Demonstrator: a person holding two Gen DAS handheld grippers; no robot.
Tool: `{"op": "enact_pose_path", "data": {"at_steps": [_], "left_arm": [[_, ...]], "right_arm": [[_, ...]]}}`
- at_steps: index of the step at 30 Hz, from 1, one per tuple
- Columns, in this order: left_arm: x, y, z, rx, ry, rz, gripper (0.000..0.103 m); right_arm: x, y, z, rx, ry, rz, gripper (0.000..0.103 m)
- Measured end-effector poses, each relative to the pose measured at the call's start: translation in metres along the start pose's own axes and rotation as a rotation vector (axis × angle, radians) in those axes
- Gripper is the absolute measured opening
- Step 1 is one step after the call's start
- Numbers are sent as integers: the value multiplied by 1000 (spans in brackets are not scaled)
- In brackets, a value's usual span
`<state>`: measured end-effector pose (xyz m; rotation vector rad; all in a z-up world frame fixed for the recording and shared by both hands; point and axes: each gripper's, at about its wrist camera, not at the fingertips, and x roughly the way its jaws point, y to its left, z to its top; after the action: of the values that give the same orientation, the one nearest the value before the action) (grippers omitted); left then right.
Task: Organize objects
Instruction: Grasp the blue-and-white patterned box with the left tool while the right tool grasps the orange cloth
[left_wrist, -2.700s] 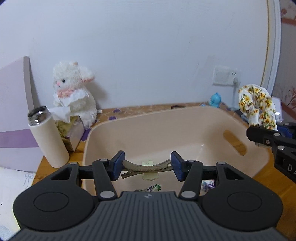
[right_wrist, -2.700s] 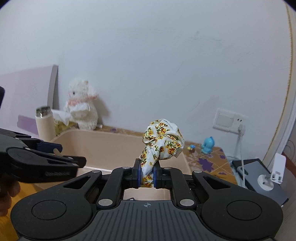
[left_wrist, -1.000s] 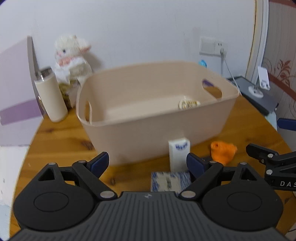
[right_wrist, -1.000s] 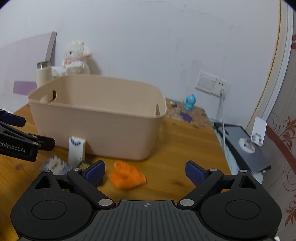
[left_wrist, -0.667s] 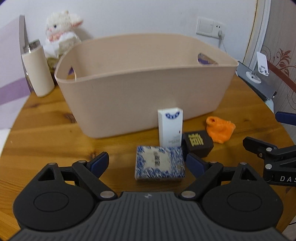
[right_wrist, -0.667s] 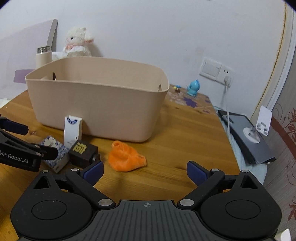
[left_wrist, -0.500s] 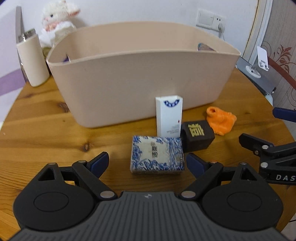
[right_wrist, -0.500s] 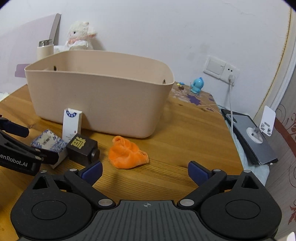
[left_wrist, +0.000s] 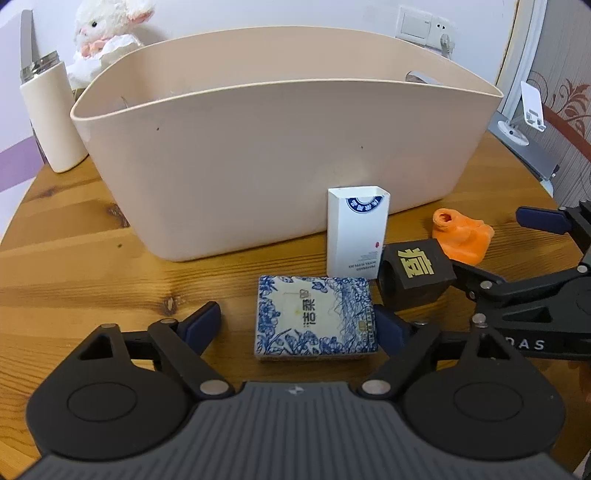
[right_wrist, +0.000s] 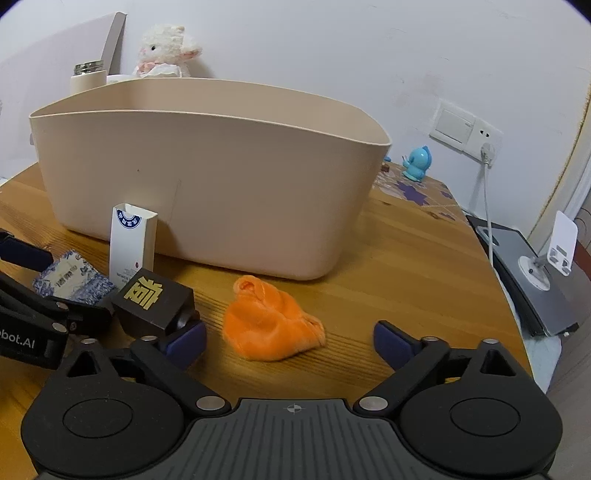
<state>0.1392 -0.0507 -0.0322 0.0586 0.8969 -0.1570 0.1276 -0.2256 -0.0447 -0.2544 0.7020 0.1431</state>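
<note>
Blue-patterned box (left_wrist: 316, 319) flat on tabletop (left_wrist: 92, 273), near side of beige bin (left_wrist: 280, 144), sits between wide-open fingers of left hand-held gripper (left_wrist: 299, 325). Right hand-held gripper (right_wrist: 290, 341), also spread open and empty, brackets orange cloth (right_wrist: 271, 325). Advise: centre left pads on box's short sides, close square, lift clear over bin rim. Tight on right: black cube (left_wrist: 415, 273) and upright white carton (left_wrist: 356, 230) just beside box, right pad nearly touching cube. Free room on left and near side. Cloth soft; pinch low, mid-bunch.
</note>
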Motion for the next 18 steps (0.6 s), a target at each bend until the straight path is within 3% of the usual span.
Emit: {"op": "enact_pose_path", "data": {"at_steps": [2,5,7,8,10,12,18], "left_arm": [[-1,0,1,16,-7,13,74],[-2,1,2,17,-11,8,66],[-3,3,2,17,-16,5,65],[-4,3,1,18,-18,4,65],[-1,0,2,17,-19,4,65],[-2,-1,3,13,-15,6,65],[-13,1,-2,-12,-33,-1,65]], "right_arm": [[3,0,0,5,-7,-5,88],[7,-3,1,30,2,16,73],[7,-4,3,50,9,47,54],[7,-3,3,52,13,58,50],[5,1,4,38,17,66,27],[2,6,4,21,21,62,17],[-13,14,-3,12,28,71,13]]}}
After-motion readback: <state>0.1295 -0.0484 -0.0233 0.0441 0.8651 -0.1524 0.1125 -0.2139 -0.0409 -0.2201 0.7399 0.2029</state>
